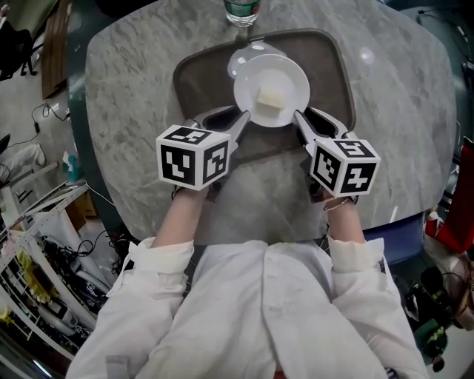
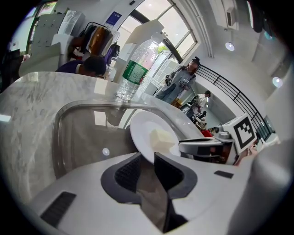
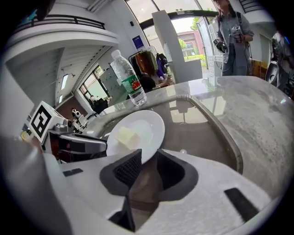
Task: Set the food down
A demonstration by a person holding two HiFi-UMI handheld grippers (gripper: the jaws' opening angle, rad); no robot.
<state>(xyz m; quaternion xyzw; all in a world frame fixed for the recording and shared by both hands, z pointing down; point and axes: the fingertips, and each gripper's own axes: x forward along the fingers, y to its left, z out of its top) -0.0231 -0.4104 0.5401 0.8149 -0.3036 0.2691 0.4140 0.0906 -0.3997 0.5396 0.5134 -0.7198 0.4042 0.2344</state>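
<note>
A round grey marble table [image 1: 126, 111] carries a dark tray [image 1: 200, 81], with a water bottle [image 1: 242, 9] standing at the table's far edge just beyond it. Over the tray sits a white plate [image 1: 289, 78] with a pale yellow block of food [image 1: 271, 98] near its middle. The left tongs [image 1: 241, 118] are clamped on the plate's near-left rim and the right tongs [image 1: 300, 120] on its near-right rim, so the food lies between the two pairs, slightly ahead of their tips. Each gripper view shows the rim pinched between its dark pads. A pale reflection of the plate shows on the tray's surface beside it.
</note>
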